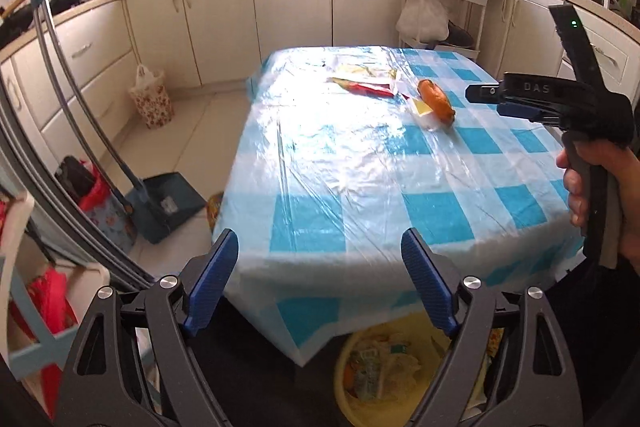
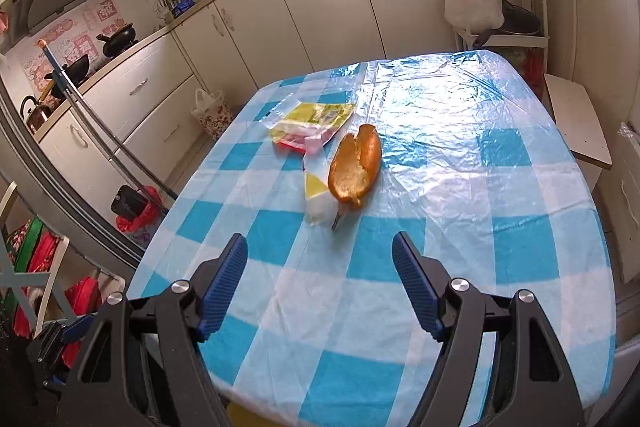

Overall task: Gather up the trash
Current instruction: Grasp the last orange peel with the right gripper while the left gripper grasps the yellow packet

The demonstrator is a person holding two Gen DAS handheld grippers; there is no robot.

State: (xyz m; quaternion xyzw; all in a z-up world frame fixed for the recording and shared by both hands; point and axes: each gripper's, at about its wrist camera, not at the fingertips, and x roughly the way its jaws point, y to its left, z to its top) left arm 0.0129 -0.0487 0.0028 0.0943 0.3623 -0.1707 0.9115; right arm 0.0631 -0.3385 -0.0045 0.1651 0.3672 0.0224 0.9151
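The left gripper (image 1: 320,247) was a black plastic frame with triangular cut-outs in its arms, round silver screws at the joints behind the claw, and two blue ribbed pads (image 1: 212,279) on the inner faces of its fingers. The right gripper (image 2: 320,251) was built the same. Seen from the side it showed pale raised letters on its black body, a small green light on an upright black bar behind the claw, and a grey trigger handle in a hand (image 1: 600,195).

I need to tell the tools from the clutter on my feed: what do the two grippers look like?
Both match: black skeletal frames with cut-out slots and silver pivot bolts, tipped with ribbed blue pads. That shows on the left gripper and right gripper. Seen side-on from the left wrist, the right one has a pistol-style handle in a hand, pale lettering and a small green light.
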